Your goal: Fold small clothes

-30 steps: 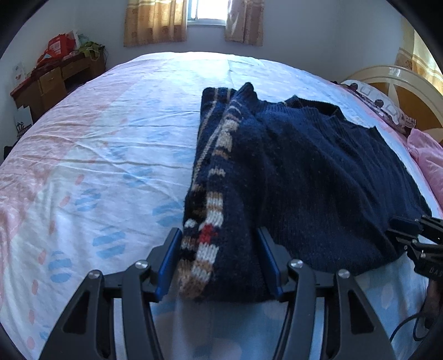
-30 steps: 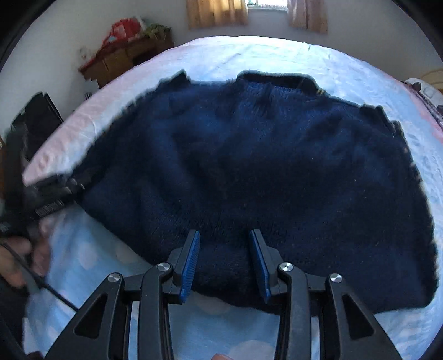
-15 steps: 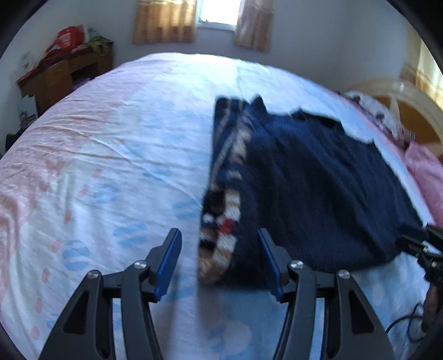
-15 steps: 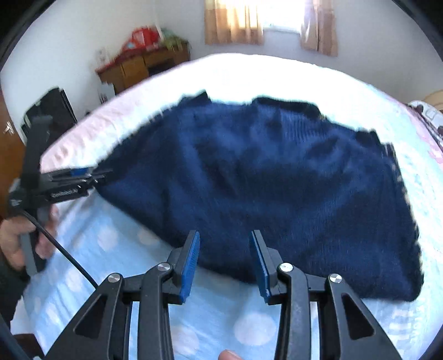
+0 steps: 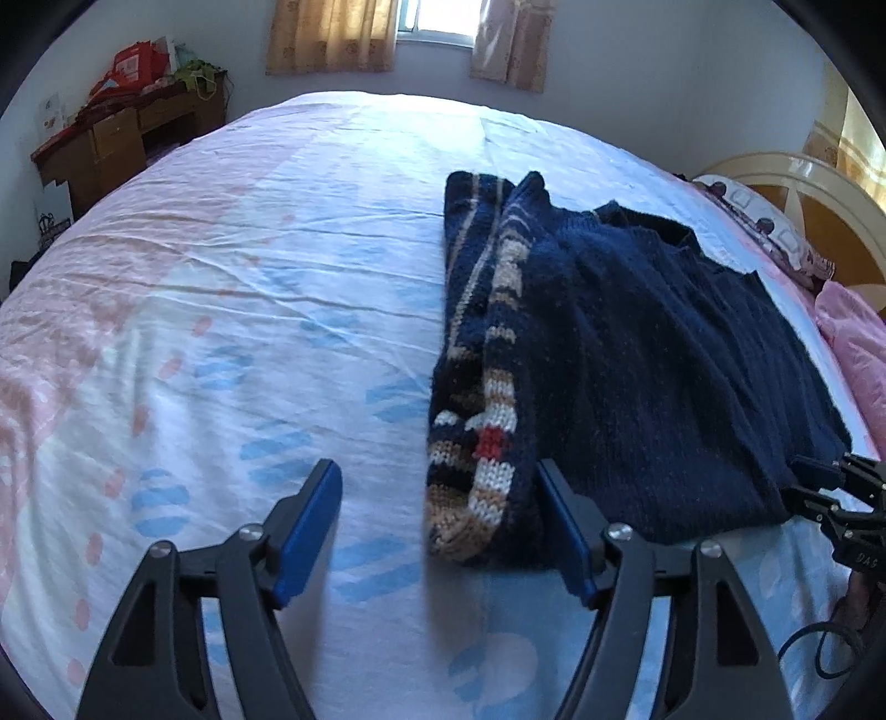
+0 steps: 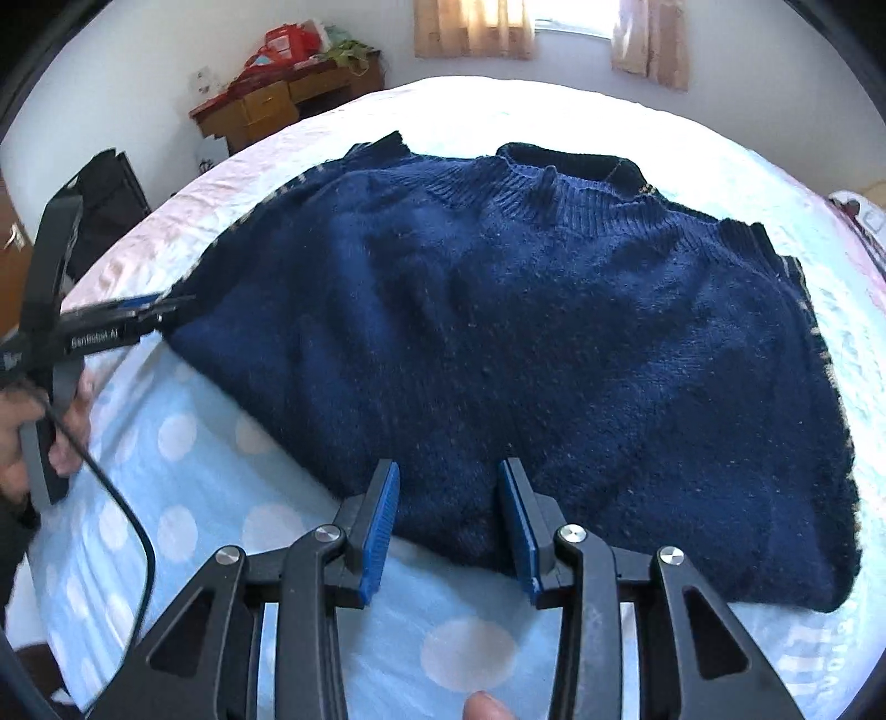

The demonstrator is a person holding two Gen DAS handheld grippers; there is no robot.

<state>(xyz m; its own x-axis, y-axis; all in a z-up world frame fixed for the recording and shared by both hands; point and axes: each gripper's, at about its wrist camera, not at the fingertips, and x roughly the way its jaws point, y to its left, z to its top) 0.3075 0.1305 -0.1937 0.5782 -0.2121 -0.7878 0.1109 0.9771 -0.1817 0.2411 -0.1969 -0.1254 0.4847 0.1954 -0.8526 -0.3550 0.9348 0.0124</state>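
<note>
A navy knitted sweater (image 6: pixel 526 343) lies flat on the bed, collar at the far side. In the left wrist view the sweater (image 5: pixel 637 354) has a sleeve with beige, white and red stripes (image 5: pixel 487 421) folded along its left edge. My left gripper (image 5: pixel 437 520) is open, its jaws either side of the striped cuff end, just above the sheet. My right gripper (image 6: pixel 446 520) is open at the sweater's near hem, with the hem between its jaws. The left gripper also shows in the right wrist view (image 6: pixel 138 318) at the sweater's left corner.
The bed sheet (image 5: pixel 232 310) is white with pink and blue dots. A wooden desk (image 5: pixel 111 138) with clutter stands at the far left wall. A pink pillow (image 5: pixel 858 343) and a cream headboard (image 5: pixel 803 183) are at the right. A curtained window (image 5: pixel 410 33) is behind.
Both grippers have drawn back from the sweater toward the near edge. The left gripper has shifted left, so the striped sleeve end now sits near its right jaw. Both stay open.
</note>
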